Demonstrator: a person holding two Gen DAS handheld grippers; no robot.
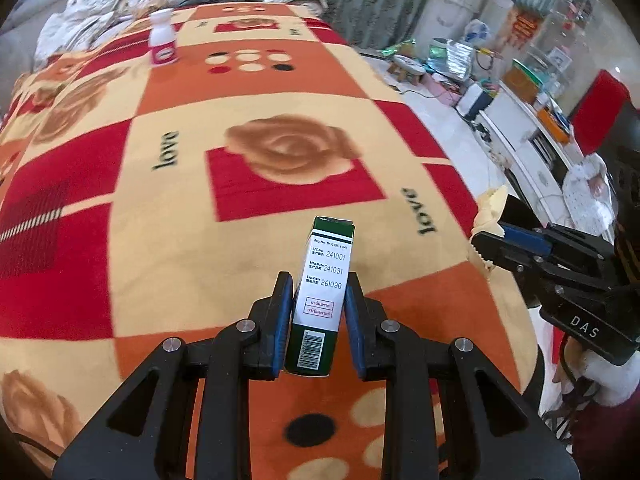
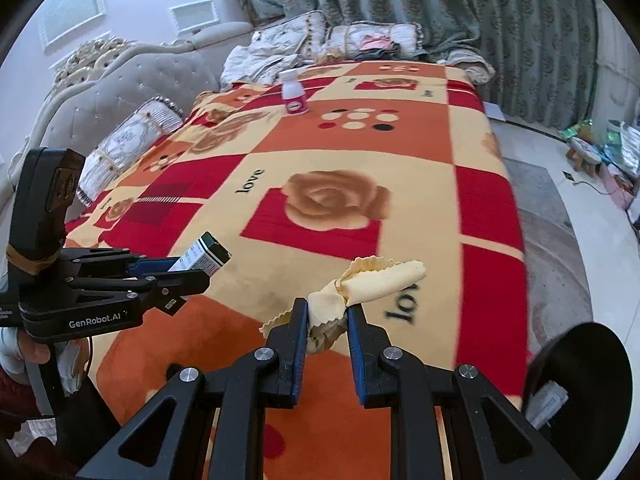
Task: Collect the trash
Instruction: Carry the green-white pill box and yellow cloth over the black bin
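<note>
Two pieces are already picked up, box (image 1: pixel 322 296) clamped in left hand-held gripper (image 1: pixel 318 312), cloth (image 2: pixel 360 288) in right (image 2: pixel 327 320) (both above the bed (image 1: pixel 160 200)); bottle (image 1: pixel 162 38) remains.

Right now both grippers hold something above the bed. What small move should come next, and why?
Probably carry both items toward the dark round container at the bed's near right edge, if it is the bin. The left gripper is shut on the green and white box, the right gripper is shut on the yellow cloth scrap, so neither can take the white bottle yet.
</note>
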